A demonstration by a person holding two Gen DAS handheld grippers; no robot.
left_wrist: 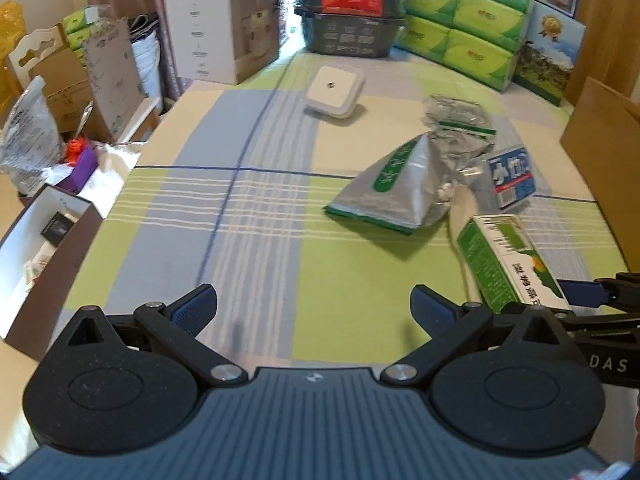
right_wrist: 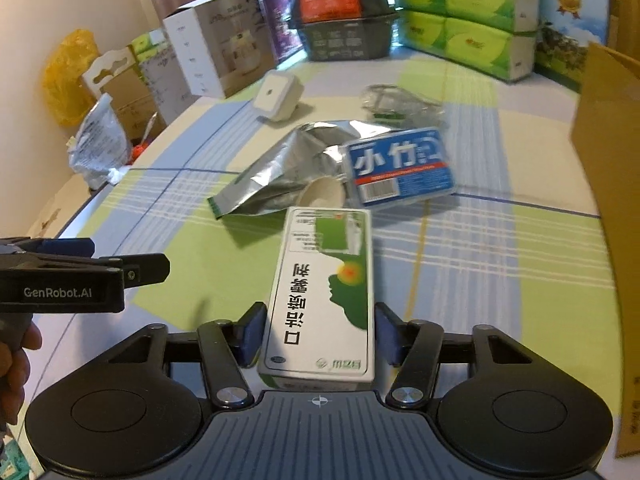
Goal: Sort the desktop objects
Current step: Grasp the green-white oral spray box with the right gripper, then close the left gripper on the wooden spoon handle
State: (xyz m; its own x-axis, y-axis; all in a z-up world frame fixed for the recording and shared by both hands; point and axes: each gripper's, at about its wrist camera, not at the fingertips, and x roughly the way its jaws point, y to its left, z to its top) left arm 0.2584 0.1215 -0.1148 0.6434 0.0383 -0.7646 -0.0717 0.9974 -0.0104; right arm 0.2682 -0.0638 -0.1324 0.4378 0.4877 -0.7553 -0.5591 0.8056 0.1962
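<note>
L gripper (left_wrist: pixel 314 308) hovers low over bare checked cloth on the counter (left_wrist: pixel 224 216), jaws spread wide, nothing btwn them; in R wrist view it shows at far left edge (right_wrist: pixel 132 268) w/ part of a hand (right_wrist: pixel 14 360) behind it. Going right: 1 white square device (left_wrist: pixel 335 89) mid-counter toward the back, apart from the rest. Then the clutter pile: 1 silver foil pouch w/ green stripe (left_wrist: pixel 394 184), 1 crumpled clear wrapper (left_wrist: pixel 456 114) behind it, 1 white spoon-like scoop (right_wrist: pixel 322 194) touching the pouch, 1 blue tissue pack (right_wrist: pixel 402 166) just right of the scoop. R gripper (right_wrist: pixel 318 338) jaws pinching 1 green/white medicine box (right_wrist: pixel 324 292) by its long sides, near end of box btwn the pads, far end pointing toward the pile; whether lifted off the cloth, can't tell. Far right: 1 brown cardboard box (right_wrist: pixel 608 128) at counter edge. Back row: green tissue packs (left_wrist: pixel 468 20), count unclear.
</note>
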